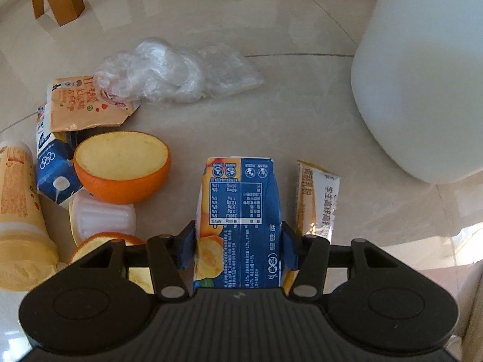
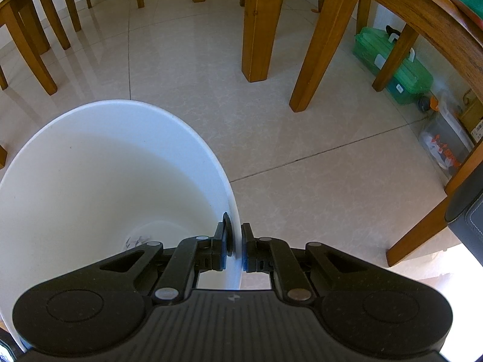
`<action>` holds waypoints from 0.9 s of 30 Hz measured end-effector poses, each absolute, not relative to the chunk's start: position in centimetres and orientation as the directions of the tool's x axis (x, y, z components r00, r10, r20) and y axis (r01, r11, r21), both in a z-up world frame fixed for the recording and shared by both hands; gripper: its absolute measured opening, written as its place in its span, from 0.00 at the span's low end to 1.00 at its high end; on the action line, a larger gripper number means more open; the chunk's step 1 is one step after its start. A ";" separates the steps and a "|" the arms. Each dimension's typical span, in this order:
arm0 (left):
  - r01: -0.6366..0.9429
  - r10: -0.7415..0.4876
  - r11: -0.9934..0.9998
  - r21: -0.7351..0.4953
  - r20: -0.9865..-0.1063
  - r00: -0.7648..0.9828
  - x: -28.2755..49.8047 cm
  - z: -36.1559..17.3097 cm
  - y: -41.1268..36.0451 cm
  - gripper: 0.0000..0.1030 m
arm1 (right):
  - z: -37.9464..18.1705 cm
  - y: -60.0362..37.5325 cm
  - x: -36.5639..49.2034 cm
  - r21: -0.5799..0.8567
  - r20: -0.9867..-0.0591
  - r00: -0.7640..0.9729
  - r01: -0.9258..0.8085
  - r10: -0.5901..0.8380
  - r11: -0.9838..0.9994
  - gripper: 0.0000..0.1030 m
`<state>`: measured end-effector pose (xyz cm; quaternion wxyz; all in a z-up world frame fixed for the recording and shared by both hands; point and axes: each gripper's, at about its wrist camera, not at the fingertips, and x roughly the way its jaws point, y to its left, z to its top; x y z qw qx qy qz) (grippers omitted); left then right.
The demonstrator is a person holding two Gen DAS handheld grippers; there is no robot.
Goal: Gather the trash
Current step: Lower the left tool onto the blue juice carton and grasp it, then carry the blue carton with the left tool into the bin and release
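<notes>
Left wrist view: the left claw points steeply down at the floor, its jaws partly closed with both pads against the sides of a blue-and-orange juice carton lying flat. No earlier frame confirms a lift; the carton appears to rest on the tiles. Judged from its creased top, the carton is probably empty: light, thin-walled, easily crushed, with a glossy skin that may slip. The grip across its narrow width near the lower half looks sound; gentle pressure should suffice. Just right of it lies a sachet; to the left sit an orange half, a blue milk carton, a ribbed white cup, a yellow bottle, a tan wrapper and crumpled clear plastic. A white bin stands to the right, near the carton.

Right wrist view: the right claw is closed on the thin rim of the bin, one pad inside the wall and one outside. The bin looks rigid and light; a scrap of paper lies at its bottom. The floor is polished pale tile, likely slippery. Wooden chair legs and table legs stand around, and a green case sits by the wall.
</notes>
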<state>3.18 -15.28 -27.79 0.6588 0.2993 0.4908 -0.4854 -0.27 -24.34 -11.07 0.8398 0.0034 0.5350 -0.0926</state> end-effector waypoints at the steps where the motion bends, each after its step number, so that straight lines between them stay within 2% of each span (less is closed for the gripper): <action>1: 0.934 -0.342 0.348 -0.083 -0.939 0.044 3.2 -27.6 -15.3 0.52 | -11.1 -24.3 -0.3 -0.093 -0.899 0.411 0.159 -0.152 0.983 0.11; 10: 0.955 -0.333 0.272 -0.116 -0.943 -0.019 4.1 -23.9 -15.3 0.52 | -11.1 -24.3 -0.4 -0.096 -0.899 0.411 0.156 -0.153 0.983 0.11; 15: 0.980 -0.316 0.172 -0.105 -0.948 -0.046 4.0 -19.6 -15.9 0.52 | -11.1 -24.1 -0.4 -0.101 -0.899 0.410 0.154 -0.157 0.983 0.11; 19: 0.990 -0.326 0.080 -0.118 -0.942 -0.085 3.8 -14.4 -17.0 0.52 | -11.0 -24.0 -0.3 -0.106 -0.899 0.408 0.153 -0.161 0.982 0.11; 27: 0.980 -0.437 -0.068 -0.185 -0.878 -0.196 2.5 -1.4 -20.5 0.52 | -11.0 -23.9 -0.2 -0.115 -0.900 0.403 0.146 -0.165 0.983 0.12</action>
